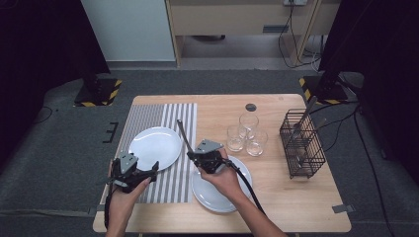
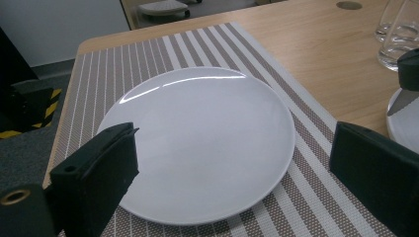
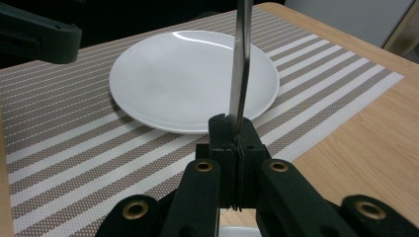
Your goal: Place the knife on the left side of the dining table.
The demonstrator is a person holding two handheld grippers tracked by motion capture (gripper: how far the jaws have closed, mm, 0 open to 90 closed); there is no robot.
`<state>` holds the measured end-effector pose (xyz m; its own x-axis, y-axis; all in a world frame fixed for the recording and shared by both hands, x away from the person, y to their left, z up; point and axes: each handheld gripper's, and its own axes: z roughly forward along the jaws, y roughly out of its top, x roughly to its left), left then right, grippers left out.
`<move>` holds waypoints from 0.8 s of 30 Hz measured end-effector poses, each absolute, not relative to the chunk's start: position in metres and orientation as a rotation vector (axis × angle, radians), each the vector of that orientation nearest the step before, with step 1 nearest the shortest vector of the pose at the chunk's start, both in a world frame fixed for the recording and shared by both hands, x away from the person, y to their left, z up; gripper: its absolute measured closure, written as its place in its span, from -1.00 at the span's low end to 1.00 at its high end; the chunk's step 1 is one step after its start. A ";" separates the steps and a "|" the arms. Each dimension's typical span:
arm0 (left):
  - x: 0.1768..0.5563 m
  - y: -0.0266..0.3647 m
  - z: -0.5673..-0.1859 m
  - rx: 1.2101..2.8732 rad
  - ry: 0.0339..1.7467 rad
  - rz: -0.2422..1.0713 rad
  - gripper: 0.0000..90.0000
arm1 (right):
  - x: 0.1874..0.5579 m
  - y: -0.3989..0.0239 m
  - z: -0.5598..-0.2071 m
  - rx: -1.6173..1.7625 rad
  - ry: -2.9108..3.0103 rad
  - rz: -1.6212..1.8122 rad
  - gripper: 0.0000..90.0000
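— What are you flagging here?

— The right gripper (image 1: 193, 154) is pinching a slim silver metal utensil (image 3: 240, 64) by its very end, jaws pressed together on it, with the long shaft (image 1: 182, 134) reaching out over the right edge of the grey-and-white striped woven placemat (image 1: 174, 186). Gripped that far down, it is liable to pivot or slip out. If it drops, it is probably striking the round white ceramic plate (image 3: 192, 79) on the placemat, and a swing of the shaft toward the table's far edge could be clipping the three clear drinking glasses (image 1: 246, 134) near its middle.

— And the left gripper (image 1: 143, 172)?

— Its jaws are standing spread with nothing between them, hovering at the near rim of that plate (image 2: 202, 143). If it closes in low, a jaw could be catching the rim and shoving the plate across the mat.

— What are you unable to confirm?

— The utensil's working end is running out of the top of the right gripper view, and it is too small from above, so knife or fork I cannot say. A second white plate (image 1: 212, 195) near the table's front edge is lying partly under the right hand (image 1: 223, 178). The contents of the black wire cutlery basket (image 1: 301, 145) by the right edge are hard to make out.
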<state>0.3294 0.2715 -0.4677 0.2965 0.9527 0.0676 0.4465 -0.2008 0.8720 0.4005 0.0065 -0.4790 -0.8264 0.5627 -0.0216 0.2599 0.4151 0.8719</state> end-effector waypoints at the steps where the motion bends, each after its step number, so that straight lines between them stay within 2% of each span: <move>1: 0.328 0.272 -0.468 1.787 1.263 0.827 -0.91 | 0.400 0.008 -0.479 0.706 2.364 1.375 0.98; 24: 0.300 0.284 -0.480 1.805 1.297 0.873 -0.91 | 0.377 0.027 -0.488 0.597 2.464 1.369 0.98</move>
